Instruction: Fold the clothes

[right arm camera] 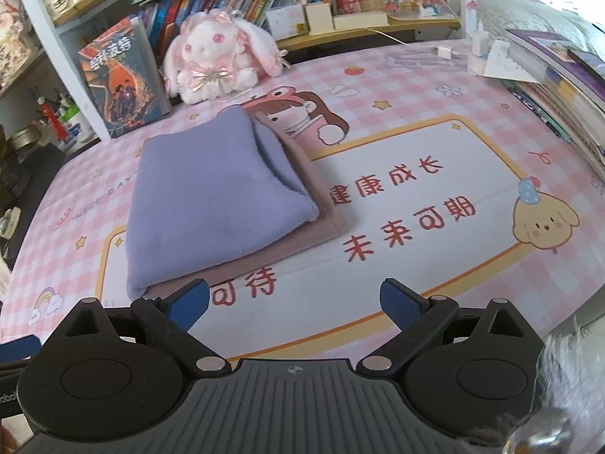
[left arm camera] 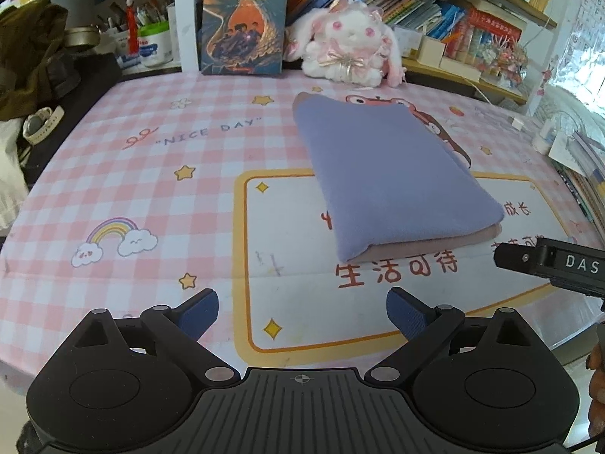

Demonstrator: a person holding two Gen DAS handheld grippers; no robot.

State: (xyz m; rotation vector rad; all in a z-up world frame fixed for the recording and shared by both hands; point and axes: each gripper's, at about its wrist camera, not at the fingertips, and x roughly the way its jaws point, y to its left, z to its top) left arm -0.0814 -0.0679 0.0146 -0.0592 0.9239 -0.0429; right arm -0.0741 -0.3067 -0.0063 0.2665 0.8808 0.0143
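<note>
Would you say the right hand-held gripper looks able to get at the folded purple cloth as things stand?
Probably yes: the right hand-held gripper is open, and the purple cloth lies just ahead to its left on the table mat, with nothing between them.

Folded cloth [left arm camera: 393, 174] lavender over dusty pink; tablecloth [left arm camera: 132, 174] pink-white check (cartoon prints); plush rabbit [right arm camera: 215, 60] white-pink, upper left.

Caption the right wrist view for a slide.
Open right tool hovers before folded lilac cloth on pink checked table mat.
</note>
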